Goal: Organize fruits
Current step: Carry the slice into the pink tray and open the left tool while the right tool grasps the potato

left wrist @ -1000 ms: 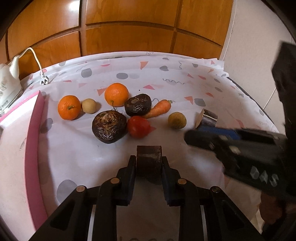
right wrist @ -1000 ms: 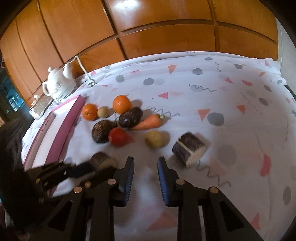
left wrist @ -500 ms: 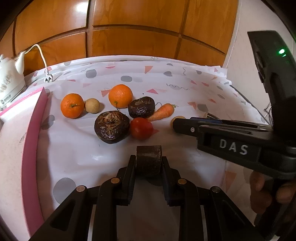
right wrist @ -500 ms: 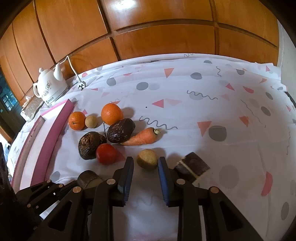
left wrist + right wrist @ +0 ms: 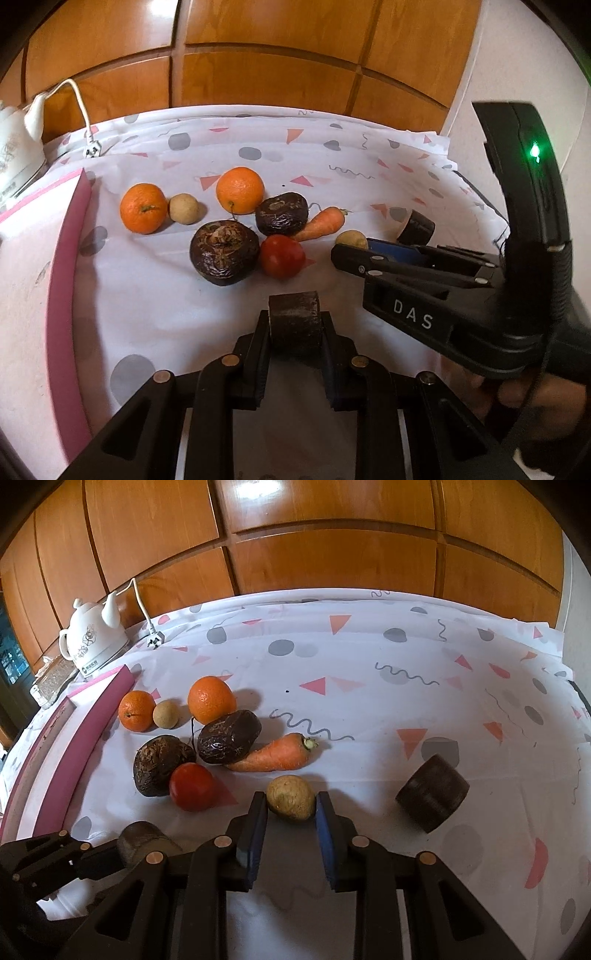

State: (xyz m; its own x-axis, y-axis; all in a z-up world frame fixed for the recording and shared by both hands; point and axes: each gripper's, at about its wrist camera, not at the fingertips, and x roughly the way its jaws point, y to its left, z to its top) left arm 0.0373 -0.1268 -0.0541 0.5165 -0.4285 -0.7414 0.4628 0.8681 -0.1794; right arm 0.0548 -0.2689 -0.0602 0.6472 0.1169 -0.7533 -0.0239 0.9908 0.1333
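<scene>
1. Between the right gripper's (image 5: pixel 290 805) jaws sits a small tan fruit (image 5: pixel 290 796); the pads flank it closely but are not plainly pressing, so I read the jaws as apart. If they shut off-centre, the round fruit could squirt forward toward the carrot (image 5: pixel 275 756).
2. Clamped in the left gripper (image 5: pixel 294 328) is a dark log piece (image 5: pixel 294 323), held low over the cloth (image 5: pixel 369 657). The grip looks shallow, near the tips, so a tilt might let it slip.
3. The two grippers are close together: the right one (image 5: pixel 347 254) reaches across just beside the left's load. A careless swing could knock the log piece loose.
4. The tomato (image 5: pixel 192 786) lies near the right gripper's left jaw, touching the dark root (image 5: pixel 160 764). A sideways drift could nudge it and set the cluster rolling.
5. Another log piece (image 5: pixel 432 797) lies on its side, well apart to the right; it would roll easily if bumped.
6. The oranges (image 5: pixel 211 699) and other fruit lie near the pink tray (image 5: pixel 92 731), which is likely where they go.
</scene>
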